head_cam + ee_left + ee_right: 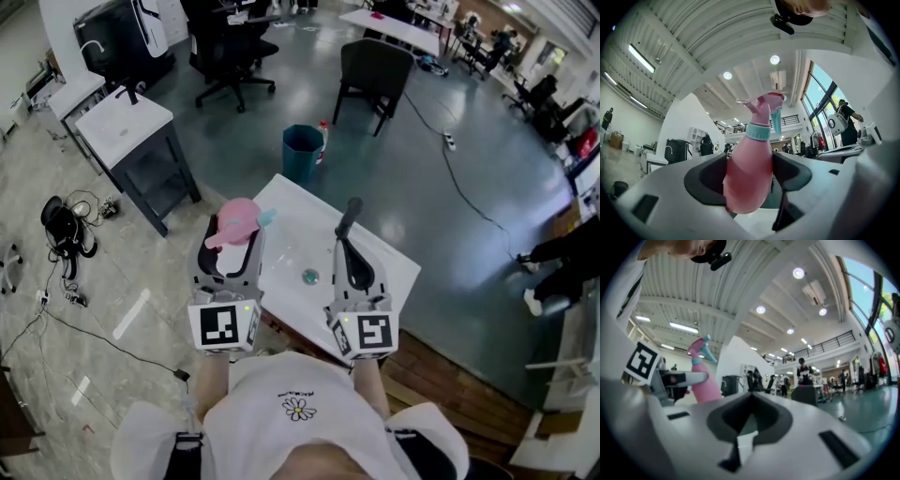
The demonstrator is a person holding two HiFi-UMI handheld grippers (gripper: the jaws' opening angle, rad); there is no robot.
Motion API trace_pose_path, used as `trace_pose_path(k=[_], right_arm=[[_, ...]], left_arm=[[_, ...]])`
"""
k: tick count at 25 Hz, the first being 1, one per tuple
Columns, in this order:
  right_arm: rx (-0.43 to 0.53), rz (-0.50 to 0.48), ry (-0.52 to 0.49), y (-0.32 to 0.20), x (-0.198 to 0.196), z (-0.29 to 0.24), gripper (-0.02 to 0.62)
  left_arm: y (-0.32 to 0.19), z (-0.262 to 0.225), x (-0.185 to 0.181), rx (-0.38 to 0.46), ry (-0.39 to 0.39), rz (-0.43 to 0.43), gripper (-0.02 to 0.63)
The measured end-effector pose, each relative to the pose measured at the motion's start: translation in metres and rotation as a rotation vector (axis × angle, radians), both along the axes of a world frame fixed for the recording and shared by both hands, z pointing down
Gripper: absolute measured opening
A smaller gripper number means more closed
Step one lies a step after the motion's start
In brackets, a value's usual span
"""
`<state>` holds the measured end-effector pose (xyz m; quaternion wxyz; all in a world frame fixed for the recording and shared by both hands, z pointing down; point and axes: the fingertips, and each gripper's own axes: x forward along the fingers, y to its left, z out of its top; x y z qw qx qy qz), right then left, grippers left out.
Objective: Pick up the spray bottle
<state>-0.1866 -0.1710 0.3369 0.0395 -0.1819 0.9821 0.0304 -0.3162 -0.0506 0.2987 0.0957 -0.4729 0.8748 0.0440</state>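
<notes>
The pink spray bottle [236,219] with a teal collar and trigger is clamped between the jaws of my left gripper [234,236], over the left edge of the white table [375,272]. In the left gripper view the bottle [747,173] fills the gap between the dark pads [705,180], nozzle up. My right gripper [351,214] hovers over the table's middle, shut with nothing in it. The right gripper view shows the bottle [704,380] to the left, held by the left gripper [670,378].
A small round greenish object [310,277] lies on the table between the grippers. Beyond the table stand a teal bin [302,152], a black chair [373,73] and a white cabinet [131,127]. Cables [66,234] lie on the floor at left.
</notes>
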Motion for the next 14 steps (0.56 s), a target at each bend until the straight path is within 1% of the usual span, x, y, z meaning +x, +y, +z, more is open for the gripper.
trace_pose_path(k=[4, 11, 14], right_arm=[[-0.005, 0.003, -0.001, -0.0027, 0.002, -0.0007, 0.029], [0.002, 0.003, -0.002, -0.0038, 0.0026, 0.0009, 0.029], [0.006, 0.0, -0.005, -0.004, 0.0007, 0.0012, 0.029]], left_arm=[[-0.0037, -0.0032, 0.0013, -0.001, -0.021, 0.006, 0.318], [-0.0098, 0.0001, 0.0062, -0.004, -0.002, 0.021, 0.318], [-0.01, 0.0029, 0.0032, -0.014, -0.014, 0.021, 0.318]])
